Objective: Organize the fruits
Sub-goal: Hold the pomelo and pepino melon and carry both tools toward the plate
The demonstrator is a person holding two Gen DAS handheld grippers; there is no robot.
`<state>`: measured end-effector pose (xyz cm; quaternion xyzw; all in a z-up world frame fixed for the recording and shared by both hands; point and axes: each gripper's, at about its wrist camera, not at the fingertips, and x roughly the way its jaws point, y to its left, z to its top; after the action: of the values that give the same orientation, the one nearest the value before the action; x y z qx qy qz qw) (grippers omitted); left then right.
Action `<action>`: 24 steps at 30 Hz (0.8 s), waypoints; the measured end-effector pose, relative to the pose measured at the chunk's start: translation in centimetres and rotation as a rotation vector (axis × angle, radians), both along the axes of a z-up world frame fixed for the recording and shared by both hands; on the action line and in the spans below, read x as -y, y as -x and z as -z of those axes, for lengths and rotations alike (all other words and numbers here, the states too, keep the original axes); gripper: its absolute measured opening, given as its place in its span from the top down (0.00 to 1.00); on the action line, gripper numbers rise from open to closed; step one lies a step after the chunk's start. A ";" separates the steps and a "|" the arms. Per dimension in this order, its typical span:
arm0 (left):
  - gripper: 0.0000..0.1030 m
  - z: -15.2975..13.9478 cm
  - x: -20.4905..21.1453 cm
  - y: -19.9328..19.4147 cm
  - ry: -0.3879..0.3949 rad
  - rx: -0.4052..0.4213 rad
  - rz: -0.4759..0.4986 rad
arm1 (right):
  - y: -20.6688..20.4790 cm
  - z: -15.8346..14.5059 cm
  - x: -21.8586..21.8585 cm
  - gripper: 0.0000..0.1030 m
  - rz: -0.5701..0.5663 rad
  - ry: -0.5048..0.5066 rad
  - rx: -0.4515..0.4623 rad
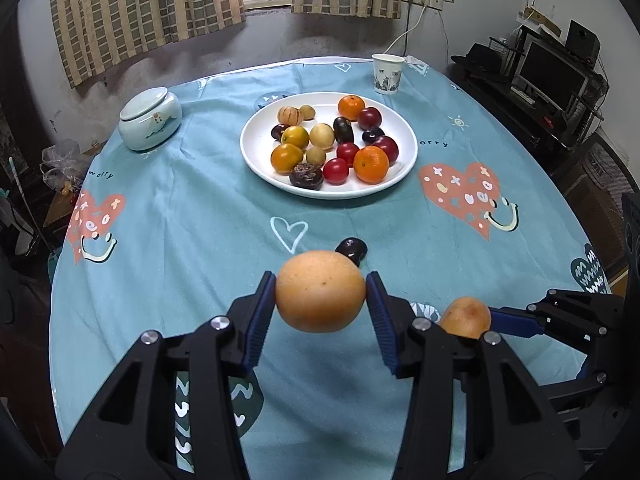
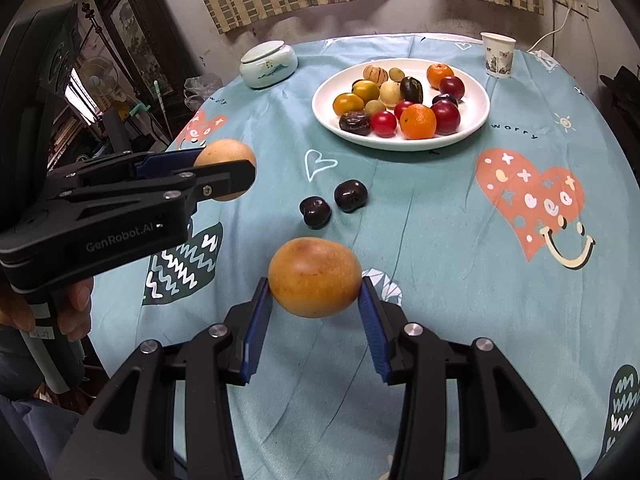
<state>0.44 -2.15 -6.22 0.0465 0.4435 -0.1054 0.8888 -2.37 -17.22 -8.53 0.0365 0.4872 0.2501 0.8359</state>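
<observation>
My left gripper (image 1: 321,294) is shut on a round yellow-orange fruit (image 1: 320,291) held above the near part of the table. My right gripper (image 2: 315,289) is shut on a second yellow-orange fruit (image 2: 314,276); it also shows in the left wrist view (image 1: 466,316) at the lower right. The left gripper shows in the right wrist view (image 2: 228,172) at the left with its fruit (image 2: 226,156). A white plate (image 1: 404,160) (image 2: 476,120) at the table's far middle holds several mixed fruits. Two dark plums (image 2: 350,195) (image 2: 315,210) lie on the cloth between plate and grippers; one shows in the left wrist view (image 1: 351,250).
A blue patterned tablecloth (image 1: 200,220) covers the round table. A lidded white ceramic jar (image 1: 150,123) (image 2: 268,63) stands at the far left. A paper cup (image 1: 387,73) (image 2: 497,54) stands at the far right. Shelves with electronics (image 1: 552,80) stand to the right of the table.
</observation>
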 end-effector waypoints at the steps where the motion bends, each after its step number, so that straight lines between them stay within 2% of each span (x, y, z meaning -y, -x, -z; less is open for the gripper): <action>1: 0.54 0.0 0.0 -0.1 -0.001 -0.001 -0.004 | -0.2 0.0 0.0 0.57 -0.003 -0.001 0.000; 24: 0.54 1.1 0.2 -2.4 -0.030 -0.028 -0.043 | -3.6 1.1 0.8 0.57 -0.030 -0.043 -0.020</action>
<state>2.84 -2.33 -7.30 0.0487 0.4584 -0.0805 0.8837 1.21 -17.99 -9.60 0.0497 0.4903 0.2725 0.8263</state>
